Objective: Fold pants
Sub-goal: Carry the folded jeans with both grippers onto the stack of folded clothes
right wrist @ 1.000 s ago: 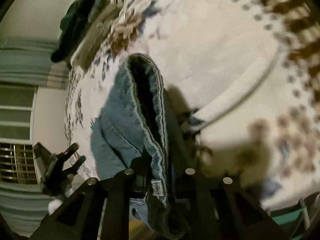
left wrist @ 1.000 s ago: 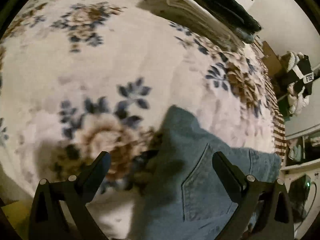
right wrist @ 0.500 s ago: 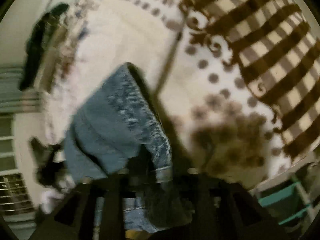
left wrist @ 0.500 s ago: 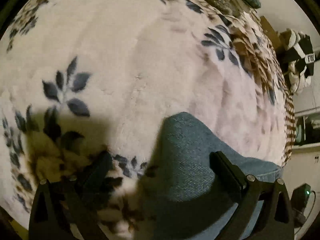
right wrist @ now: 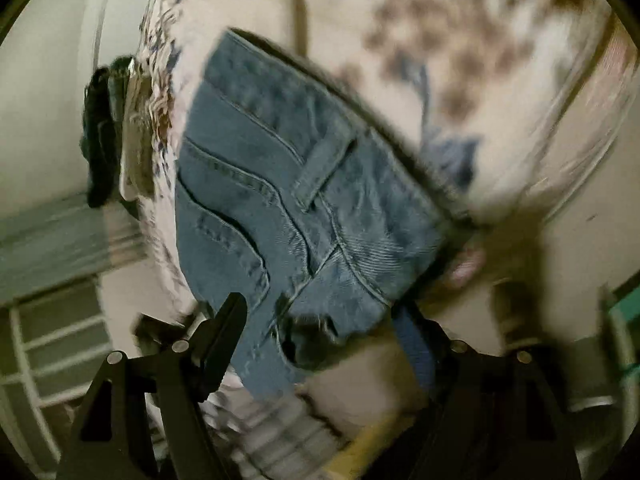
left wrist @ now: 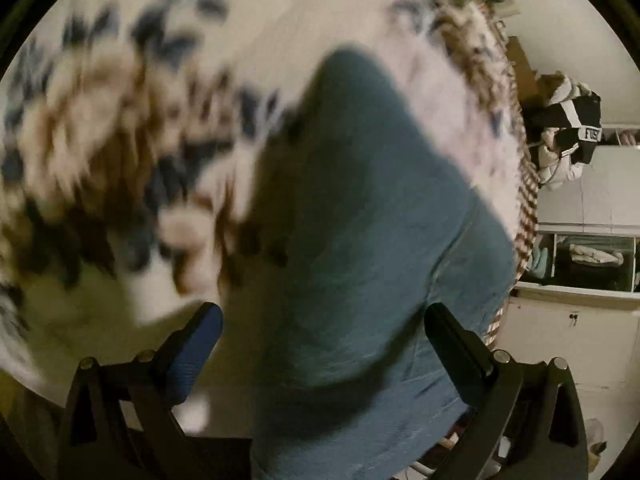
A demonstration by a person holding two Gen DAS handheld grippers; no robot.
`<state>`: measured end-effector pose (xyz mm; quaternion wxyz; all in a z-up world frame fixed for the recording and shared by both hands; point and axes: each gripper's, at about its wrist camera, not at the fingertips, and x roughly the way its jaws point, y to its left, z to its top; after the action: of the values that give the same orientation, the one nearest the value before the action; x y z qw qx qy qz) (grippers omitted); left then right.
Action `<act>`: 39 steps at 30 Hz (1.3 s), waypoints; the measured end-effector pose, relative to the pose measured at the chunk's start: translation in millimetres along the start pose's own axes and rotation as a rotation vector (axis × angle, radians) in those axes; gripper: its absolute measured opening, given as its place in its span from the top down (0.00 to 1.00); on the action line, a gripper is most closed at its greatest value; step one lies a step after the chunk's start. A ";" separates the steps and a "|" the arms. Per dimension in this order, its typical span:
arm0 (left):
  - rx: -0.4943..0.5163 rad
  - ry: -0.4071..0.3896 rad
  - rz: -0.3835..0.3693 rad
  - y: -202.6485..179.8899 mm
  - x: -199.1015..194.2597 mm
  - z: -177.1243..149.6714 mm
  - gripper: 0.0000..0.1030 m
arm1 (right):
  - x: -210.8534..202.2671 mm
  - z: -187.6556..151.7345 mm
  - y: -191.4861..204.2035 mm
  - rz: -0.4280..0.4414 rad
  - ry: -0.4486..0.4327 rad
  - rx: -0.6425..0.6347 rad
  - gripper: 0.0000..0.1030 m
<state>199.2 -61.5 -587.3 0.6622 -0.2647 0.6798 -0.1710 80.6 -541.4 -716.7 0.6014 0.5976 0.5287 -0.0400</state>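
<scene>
A: Changed in 1 second?
B: Right gripper [right wrist: 320, 324] now spread wide, jeans [right wrist: 288, 200] let go, folded on blanket [right wrist: 520, 160].
A: Left gripper [left wrist: 322, 322]?
B: Same: gaping, empty, above jeans [left wrist: 360, 240].

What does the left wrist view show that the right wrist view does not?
Only the left wrist view shows the smooth folded side of the jeans, the dark flowers on the blanket, a black and white garment and a shelf off the bed's right edge. Only the right wrist view shows the waistband with its belt loop and pocket seams, a dark pile of clothes at the far edge, and window bars. Both show the jeans lying on the blanket between open fingers, left gripper and right gripper, with motion blur.
</scene>
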 end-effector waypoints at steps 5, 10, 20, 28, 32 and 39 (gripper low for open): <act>0.041 -0.015 0.006 -5.8 0.3 -0.8 0.00 | 21.8 -6.5 -4.0 0.067 -0.023 0.017 0.24; 0.066 0.002 0.009 -13.6 5.9 5.7 0.00 | 14.3 -4.4 -1.7 0.170 -0.086 0.035 0.23; 0.092 0.002 0.012 -17.4 11.2 9.9 0.00 | 52.9 -10.3 46.1 0.141 0.029 -0.162 0.17; 0.151 -0.032 -0.063 -29.6 10.9 14.0 0.25 | 72.5 -3.3 46.0 0.094 -0.045 -0.082 0.50; 0.195 -0.056 -0.080 -36.5 -2.7 9.7 0.61 | 70.5 -16.5 63.9 0.064 -0.087 -0.101 0.63; 0.208 -0.095 -0.124 -58.1 -48.3 -5.5 0.74 | 35.7 -28.8 105.8 0.043 -0.101 -0.199 0.68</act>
<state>200.7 -80.4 -514.0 0.7059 -0.2437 0.6085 -0.2685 151.3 -468.7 -661.7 0.6845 0.5435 0.4859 -0.0045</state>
